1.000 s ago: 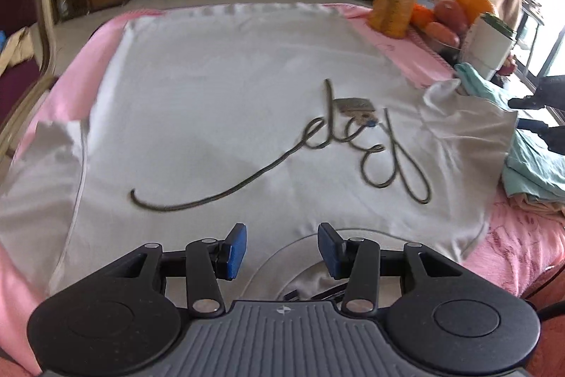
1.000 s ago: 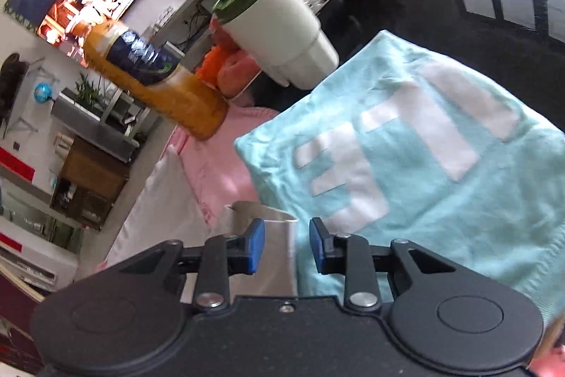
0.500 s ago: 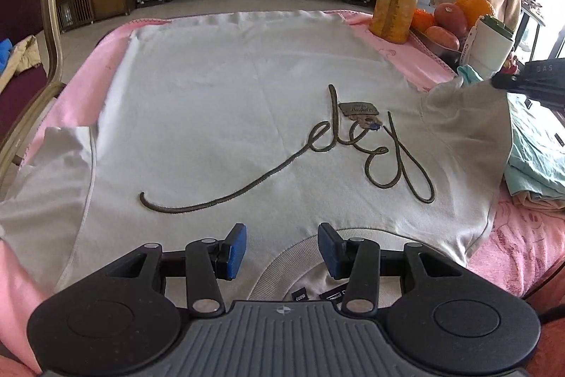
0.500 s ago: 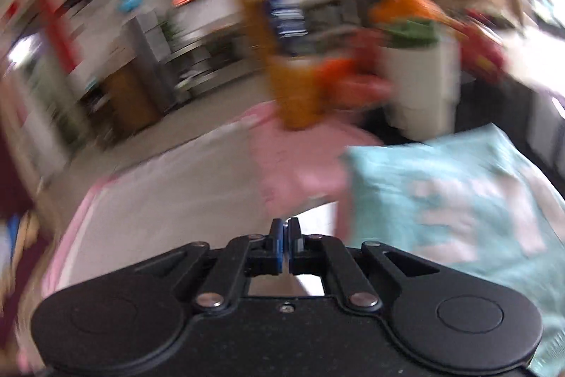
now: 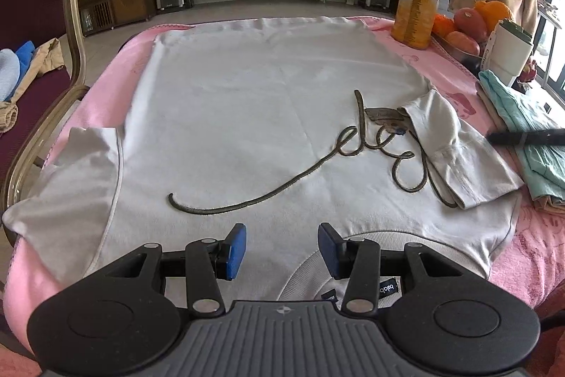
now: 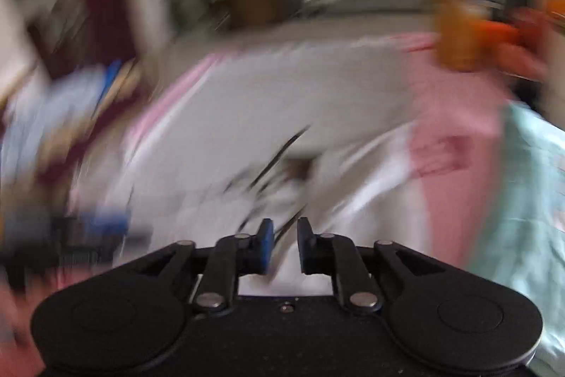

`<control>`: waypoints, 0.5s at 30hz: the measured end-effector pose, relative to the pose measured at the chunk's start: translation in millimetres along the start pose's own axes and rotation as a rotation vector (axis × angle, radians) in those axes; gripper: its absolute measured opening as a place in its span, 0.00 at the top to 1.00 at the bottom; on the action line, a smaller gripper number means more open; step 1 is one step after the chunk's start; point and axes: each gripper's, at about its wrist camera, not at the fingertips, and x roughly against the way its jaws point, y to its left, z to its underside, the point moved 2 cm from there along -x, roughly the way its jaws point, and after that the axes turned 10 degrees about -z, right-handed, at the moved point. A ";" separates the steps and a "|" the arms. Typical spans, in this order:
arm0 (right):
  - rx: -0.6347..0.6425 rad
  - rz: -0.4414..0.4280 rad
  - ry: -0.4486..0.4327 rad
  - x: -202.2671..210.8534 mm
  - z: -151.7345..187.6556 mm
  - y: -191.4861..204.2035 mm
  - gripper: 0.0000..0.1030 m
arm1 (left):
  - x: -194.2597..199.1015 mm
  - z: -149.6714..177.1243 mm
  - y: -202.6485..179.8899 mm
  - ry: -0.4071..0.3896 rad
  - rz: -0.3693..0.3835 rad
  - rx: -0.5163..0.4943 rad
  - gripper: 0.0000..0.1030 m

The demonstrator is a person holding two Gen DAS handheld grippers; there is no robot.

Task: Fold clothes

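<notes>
White shirt point(image 5: 247, 115) lies flat, right sleeve point(image 5: 455, 151) folded inward; soft, limp. Both claws, left point(image 5: 280, 249) and right point(image 6: 282, 246), open, empty. Grip left sleeve point(image 5: 70, 179) hem.

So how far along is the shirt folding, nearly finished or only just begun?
Only just begun, it seems. The right sleeve already lies folded in over the grey T-shirt. Nothing is in hand: the left gripper hovers open above the collar, and the right gripper is open too. The left sleeve lies spread out, and the body is not yet folded.
</notes>
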 end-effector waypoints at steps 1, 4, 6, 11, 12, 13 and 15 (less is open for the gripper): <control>-0.074 0.050 -0.050 7.7 -4.5 -14.4 0.86 | -0.4 0.2 -0.1 0.003 0.001 0.001 0.56; -0.165 0.158 -0.084 13.1 -7.6 -40.2 0.88 | -1.7 0.8 -1.0 0.010 0.002 -0.002 0.56; -0.136 0.184 -0.028 1.9 -4.1 -39.2 0.88 | -2.0 1.0 -2.2 0.012 0.006 -0.006 0.56; -0.106 0.272 0.106 -6.7 10.6 -34.3 0.89 | -1.3 3.4 -4.6 0.013 0.000 -0.032 0.56; -0.104 0.292 0.132 -6.6 14.1 -33.1 0.88 | -1.2 3.6 -4.1 0.013 0.000 -0.033 0.56; -0.102 0.312 0.158 -6.5 17.6 -31.9 0.88 | -1.1 3.7 -3.6 0.013 -0.001 -0.032 0.56; -0.097 0.351 0.211 -6.2 24.5 -29.5 0.88 | -1.1 3.2 -2.1 0.016 -0.001 -0.025 0.56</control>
